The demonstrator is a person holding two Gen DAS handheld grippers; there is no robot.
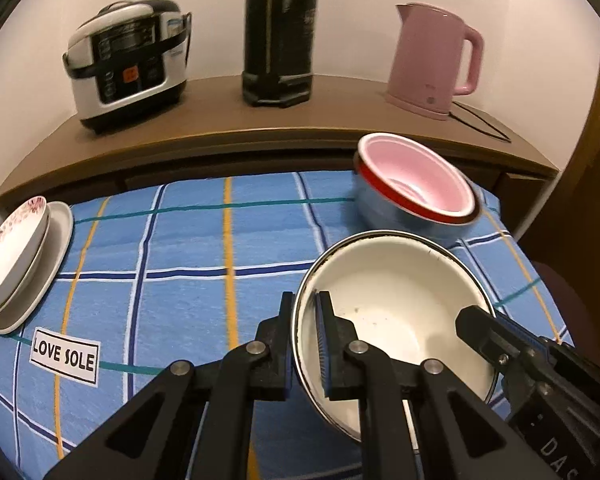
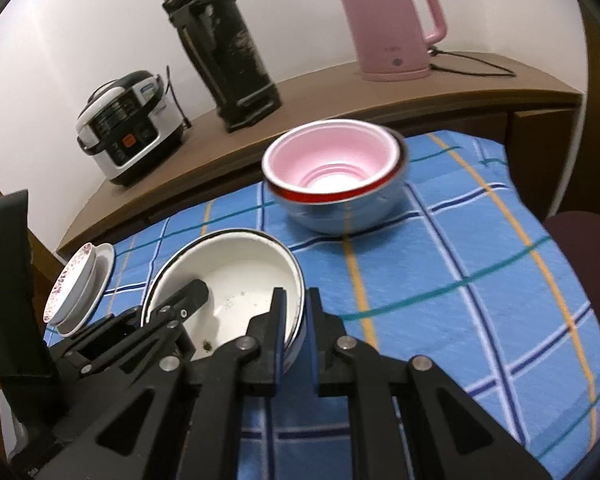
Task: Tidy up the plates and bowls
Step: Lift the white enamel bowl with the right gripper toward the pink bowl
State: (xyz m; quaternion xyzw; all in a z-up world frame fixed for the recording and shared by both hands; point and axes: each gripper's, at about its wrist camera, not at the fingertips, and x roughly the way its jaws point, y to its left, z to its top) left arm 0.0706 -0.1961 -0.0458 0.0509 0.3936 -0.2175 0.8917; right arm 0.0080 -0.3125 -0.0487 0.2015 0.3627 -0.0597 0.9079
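A white enamel bowl with a dark rim is held between both grippers above the blue checked cloth. My left gripper is shut on its left rim. My right gripper is shut on its right rim; the bowl also shows in the right wrist view. A stack of bowls, pink inside red-rimmed inside pale blue, stands at the back right and shows in the right wrist view. Stacked plates with a floral one on top sit at the left edge and show in the right wrist view.
A wooden shelf behind the table bears a rice cooker, a black flask and a pink kettle with its cord. A "LOVE SOLE" label lies on the cloth. A dark chair seat is at the right.
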